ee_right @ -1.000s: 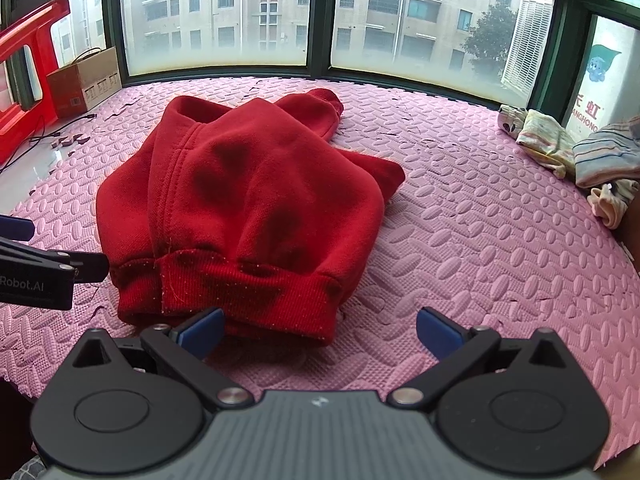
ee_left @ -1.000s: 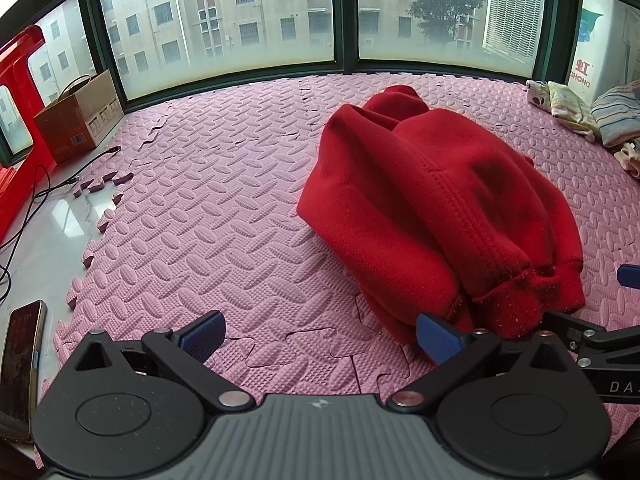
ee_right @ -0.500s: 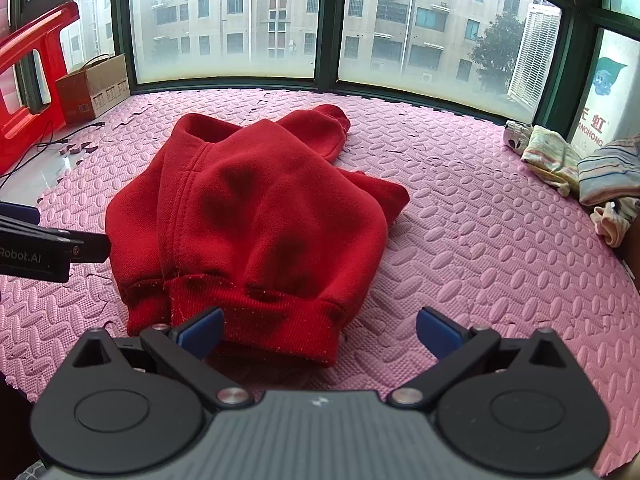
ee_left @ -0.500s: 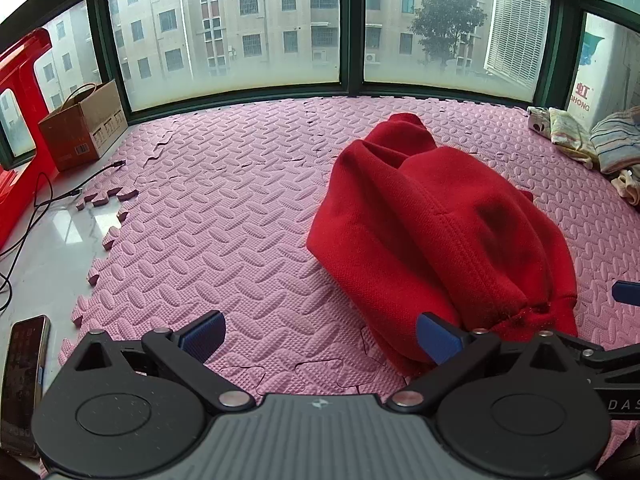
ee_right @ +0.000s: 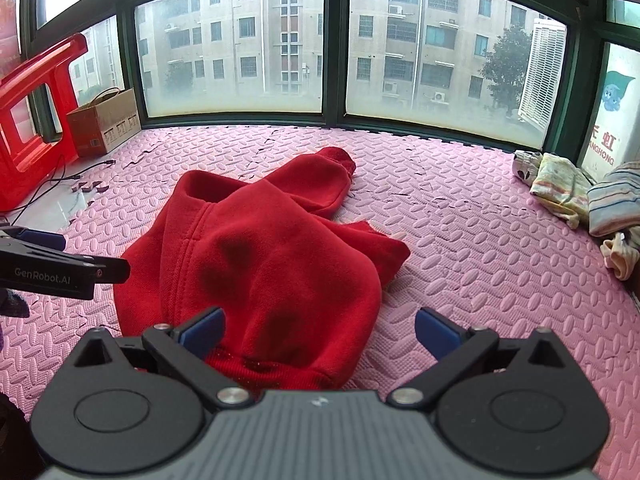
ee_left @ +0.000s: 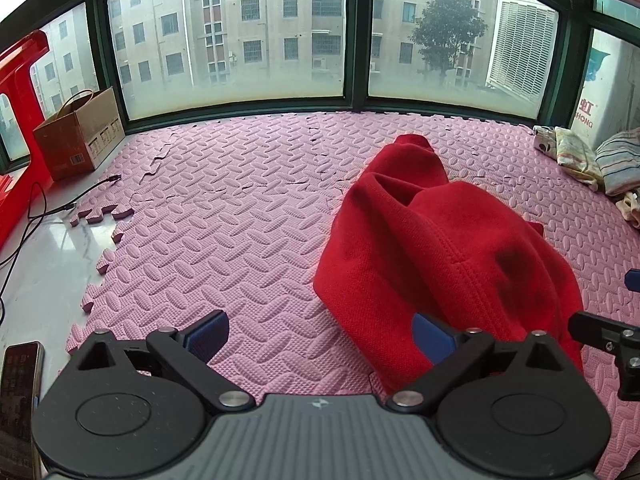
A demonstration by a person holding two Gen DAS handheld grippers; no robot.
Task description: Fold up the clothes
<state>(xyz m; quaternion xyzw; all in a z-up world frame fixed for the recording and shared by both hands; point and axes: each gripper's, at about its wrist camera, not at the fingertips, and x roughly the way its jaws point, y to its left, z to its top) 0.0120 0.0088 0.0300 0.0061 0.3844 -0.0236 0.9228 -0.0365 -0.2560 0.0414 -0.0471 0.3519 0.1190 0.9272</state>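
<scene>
A red fleece sweatshirt [ee_left: 444, 248] lies folded in a thick bundle on the pink foam mat [ee_left: 224, 232]; it also shows in the right wrist view [ee_right: 272, 264]. My left gripper [ee_left: 320, 332] is open and empty, at the bundle's near left edge, its right fingertip [ee_left: 432, 338] in front of the cloth. My right gripper [ee_right: 318, 330] is open and empty, just short of the ribbed hem. The left gripper's finger [ee_right: 60, 270] shows at the left of the right wrist view.
A pile of light, striped clothes [ee_right: 580, 196] lies at the far right of the mat. A cardboard box [ee_left: 78, 136] and a red plastic stool [ee_right: 32, 120] stand at the left by the windows. A phone [ee_left: 20, 392] and a cable [ee_left: 48, 212] lie on the white floor.
Both grippers have drawn back and risen from the sweatshirt, so more of the mat and windows shows. Both stay open. The sweatshirt has not moved.
</scene>
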